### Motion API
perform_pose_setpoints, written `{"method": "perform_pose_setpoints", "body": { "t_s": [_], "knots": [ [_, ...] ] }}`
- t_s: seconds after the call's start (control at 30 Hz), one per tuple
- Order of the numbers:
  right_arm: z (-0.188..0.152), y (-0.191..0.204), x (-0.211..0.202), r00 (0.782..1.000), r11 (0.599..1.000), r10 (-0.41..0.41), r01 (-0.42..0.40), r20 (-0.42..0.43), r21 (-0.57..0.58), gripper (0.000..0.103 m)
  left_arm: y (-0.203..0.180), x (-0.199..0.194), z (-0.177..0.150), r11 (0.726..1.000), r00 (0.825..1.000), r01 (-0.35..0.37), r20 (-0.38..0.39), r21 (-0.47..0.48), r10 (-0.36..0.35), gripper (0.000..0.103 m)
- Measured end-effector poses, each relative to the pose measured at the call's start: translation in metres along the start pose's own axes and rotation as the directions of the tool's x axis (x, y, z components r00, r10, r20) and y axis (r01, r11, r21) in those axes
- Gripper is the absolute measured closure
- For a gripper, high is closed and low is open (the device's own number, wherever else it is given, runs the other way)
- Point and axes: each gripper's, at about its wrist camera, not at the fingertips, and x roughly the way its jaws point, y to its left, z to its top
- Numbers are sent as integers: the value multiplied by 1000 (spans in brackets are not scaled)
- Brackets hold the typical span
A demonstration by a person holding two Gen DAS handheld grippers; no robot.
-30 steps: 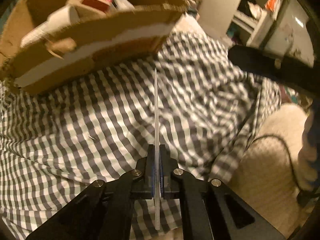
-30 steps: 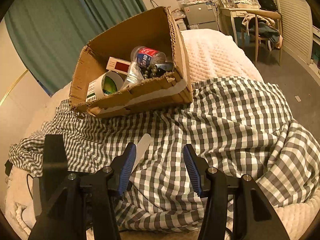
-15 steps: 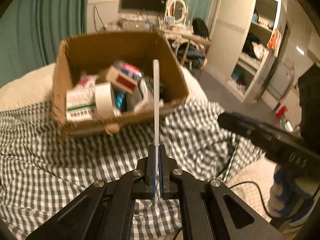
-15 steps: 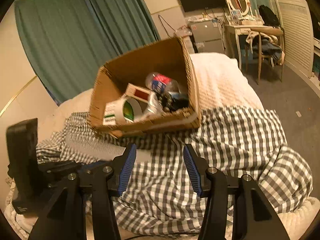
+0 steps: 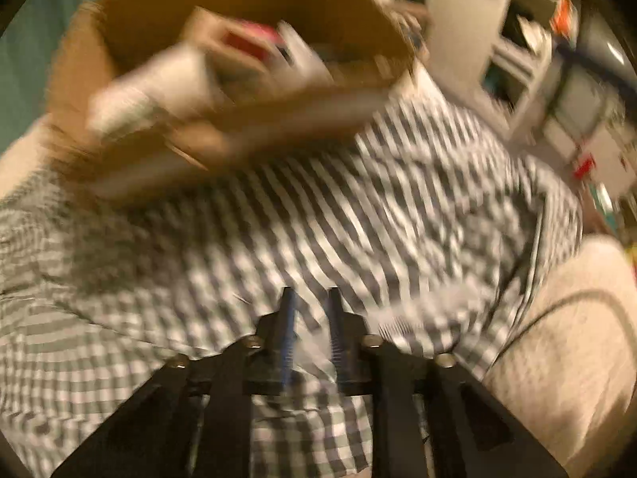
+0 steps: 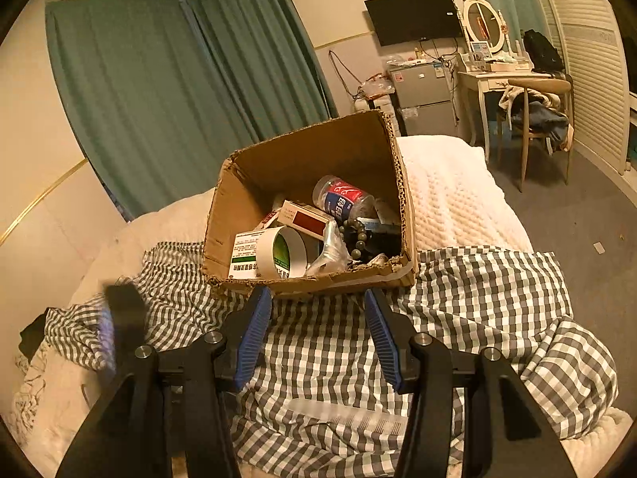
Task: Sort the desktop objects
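Note:
A cardboard box (image 6: 310,159) stands on a checked cloth (image 6: 477,290) on the bed. It holds a tape roll (image 6: 284,253), a red and white carton (image 6: 304,221), a bottle (image 6: 342,199), beads and other items. A clear comb (image 6: 346,416) lies on the cloth below and between my right gripper's fingers. My right gripper (image 6: 318,306) is open and empty. My left gripper (image 5: 310,306) is open and empty, above the cloth in front of the box (image 5: 239,40); this view is blurred. The left gripper also shows blurred at the left of the right wrist view (image 6: 119,326).
A white quilt (image 6: 450,199) covers the bed beyond the box. Teal curtains (image 6: 179,79) hang behind. A desk with a mirror and a chair (image 6: 533,119) stand at the right, with a small fridge (image 6: 422,95) by the wall.
My left gripper has opened and let go of the clear comb, which now lies on the checked cloth. The left gripper is moving fast; the right gripper has tilted up slightly.

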Motion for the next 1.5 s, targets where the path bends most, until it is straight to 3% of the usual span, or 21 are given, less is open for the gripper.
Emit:
{"method": "perform_pose_setpoints", "body": {
  "t_s": [0.17, 0.23, 0.33, 0.4, 0.43, 0.47, 0.57, 0.7, 0.83, 1.13, 1.27, 1.5],
  "knots": [
    [3, -10, 3, 1000, 1000, -10, 10, -2, -11, 54, -33, 43, -14, 975, 991, 44, -134, 219, -14, 47],
    [4, -17, 7, 1000, 1000, -14, 14, -9, -5, 54, -43, 56, -16, 958, 987, 54, -163, 282, -8, 41],
    [8, -24, 13, 1000, 1000, -19, 19, -12, 4, 54, -52, 65, -13, 946, 991, 57, -134, 320, -14, 40],
    [12, -29, 19, 1000, 1000, -20, 20, -14, 10, 54, -54, 68, -11, 939, 993, 74, -114, 337, -38, 50],
    [14, -30, 22, 1000, 1000, -20, 20, -13, 12, 54, -52, 68, -9, 943, 989, 112, -125, 314, -77, 79],
    [16, -31, 24, 1000, 1000, -21, 21, -12, 12, 54, -50, 67, -6, 950, 988, 124, -119, 288, -93, 88],
    [27, -30, 29, 1000, 1000, -15, 15, 1, -1, 54, -41, 56, 1, 967, 992, 115, -69, 227, -102, 100],
    [43, -25, 33, 1000, 1000, 2, -2, 25, -17, 54, -25, 23, 14, 987, 993, 105, 44, 122, -111, 100],
    [57, -20, 35, 998, 999, 25, -24, 50, -31, 54, -7, -15, 32, 992, 980, 119, 158, 37, -124, 100],
    [84, 2, 40, 992, 995, 72, -64, 108, -79, 54, 5, -91, 83, 980, 913, 200, 361, 18, -193, 100],
    [96, 7, 44, 988, 993, 71, -57, 136, -106, 59, 27, -100, 113, 986, 896, 167, 419, -8, -148, 100],
    [113, 0, 81, 991, 995, 48, -35, 126, -98, 59, 73, -70, 162, 994, 906, 37, 424, -104, 11, 100]
  ]
}}
